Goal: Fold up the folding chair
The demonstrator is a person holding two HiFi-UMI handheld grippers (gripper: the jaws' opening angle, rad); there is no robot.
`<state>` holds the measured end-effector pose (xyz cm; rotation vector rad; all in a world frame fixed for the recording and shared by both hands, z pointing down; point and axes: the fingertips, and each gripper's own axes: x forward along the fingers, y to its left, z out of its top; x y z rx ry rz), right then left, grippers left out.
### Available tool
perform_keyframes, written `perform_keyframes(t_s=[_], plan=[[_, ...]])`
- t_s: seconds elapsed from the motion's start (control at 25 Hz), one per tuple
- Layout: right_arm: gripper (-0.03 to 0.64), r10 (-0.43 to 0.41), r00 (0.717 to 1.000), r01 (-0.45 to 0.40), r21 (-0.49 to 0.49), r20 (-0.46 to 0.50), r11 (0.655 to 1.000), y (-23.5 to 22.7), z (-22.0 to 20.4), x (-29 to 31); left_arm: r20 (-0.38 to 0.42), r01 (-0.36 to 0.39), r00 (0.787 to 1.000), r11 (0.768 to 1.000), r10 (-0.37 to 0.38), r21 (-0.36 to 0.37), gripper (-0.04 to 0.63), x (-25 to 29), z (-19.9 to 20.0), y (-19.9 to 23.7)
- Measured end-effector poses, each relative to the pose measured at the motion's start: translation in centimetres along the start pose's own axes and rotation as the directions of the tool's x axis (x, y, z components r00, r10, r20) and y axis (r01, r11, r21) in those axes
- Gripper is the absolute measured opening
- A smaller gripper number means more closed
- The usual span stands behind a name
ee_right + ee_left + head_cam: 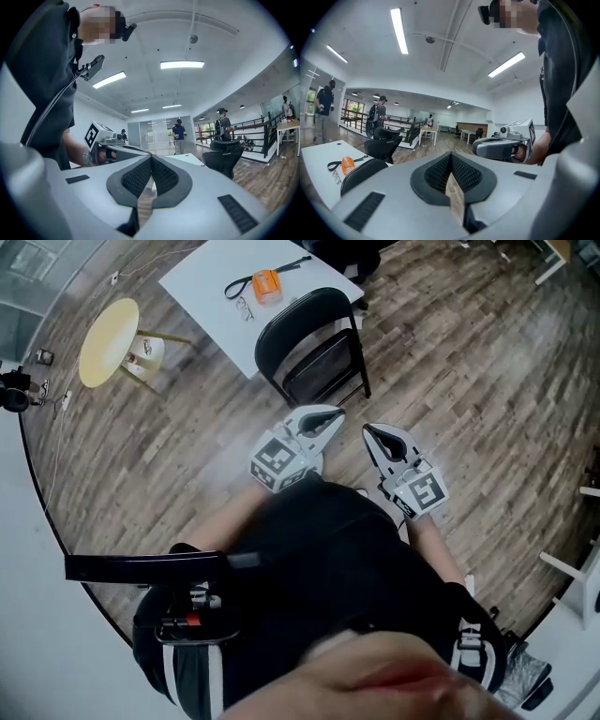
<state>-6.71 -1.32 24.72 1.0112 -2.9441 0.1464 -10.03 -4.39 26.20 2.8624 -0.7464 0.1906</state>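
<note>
Both pairs of my tongs are pressed together with nothing between them. My left tongs [322, 420] and my right tongs [379, 437] hang side by side close in front of my body, tips pointing outward and roughly level. In the left gripper view the ribbed pads meet along one seam, and it is the same in the right gripper view.

The folding chair [311, 341] stands on the wooden floor straight beyond the tips of both tongs, apart from them and touched by neither. Its seat looks down and its backrest up, so I judge it open and the folding not begun. Past it, further from my tongs, is the white worktop [202, 287] with an orange item [267, 285] on it. A round yellow stool [108, 341] stands off to the left of my left tongs.

This is the approach, before any grip. Next I would spread both tongs and reach forward. One should take the top of the backrest to steady it while the other catches the seat's front edge and swings it up toward the back. The chair sits close against the worktop, so it may knock its edge.
</note>
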Motion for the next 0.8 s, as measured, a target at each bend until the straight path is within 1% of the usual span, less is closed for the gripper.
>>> perform_keyframes(t_s=[0.12, 0.2, 0.36, 0.44, 0.6, 0.8], plan=[[0.009, -0.006, 1.000, 0.006, -0.001, 0.012, 1.000, 0.4, 1.0, 0.2, 0.028, -0.016, 0.999, 1.000, 0.016, -0.007, 0.005, -0.7, 0.8, 0.4], [0.008, 0.000, 1.000, 0.000, -0.008, 0.021, 1.000, 0.9, 1.7, 0.4, 0.029, -0.021, 0.999, 1.000, 0.021, -0.009, 0.005, -1.2, 0.9, 0.7], [0.008, 0.053, 0.998, -0.052, -0.021, 0.044, 0.998, 2.0, 1.9, 0.6, 0.015, -0.019, 1.000, 0.999, 0.020, -0.029, 0.005, -1.5, 0.1, 1.0], [0.008, 0.063, 0.997, -0.062, -0.026, 0.043, 0.998, 2.1, 1.8, 0.6, 0.021, -0.018, 1.000, 0.999, 0.019, -0.038, 0.005, -1.4, 0.1, 1.1], [0.009, 0.057, 0.998, -0.056, -0.025, 0.033, 0.998, 2.0, 1.6, 0.8, 0.040, -0.032, 0.999, 0.999, 0.033, -0.014, 0.005, -1.4, 0.3, 0.9], [0.008, 0.032, 0.999, -0.031, -0.016, 0.037, 0.999, 1.7, 1.7, 0.7, 0.052, -0.034, 0.998, 0.999, 0.034, 0.011, 0.005, -1.5, 0.6, 0.6]])
